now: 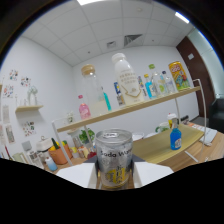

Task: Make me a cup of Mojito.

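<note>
A silver soda water can [114,159] with a yellow label and a pull-tab top stands upright between my fingers. It is held up in front of the shelf and the table. My gripper [115,176] is shut on it. The white fingers [75,176] press on its left and right sides. The can's base and the lower part of the gripper are hidden in the dark bottom of the view.
Beyond the can, a wooden table [160,149] carries a blue bottle [175,138]. To the left stand an orange pot [59,154] and a green plant [87,135]. A wall shelf [150,104] holds a corked jar [93,92], a white bottle [126,80] and several other bottles.
</note>
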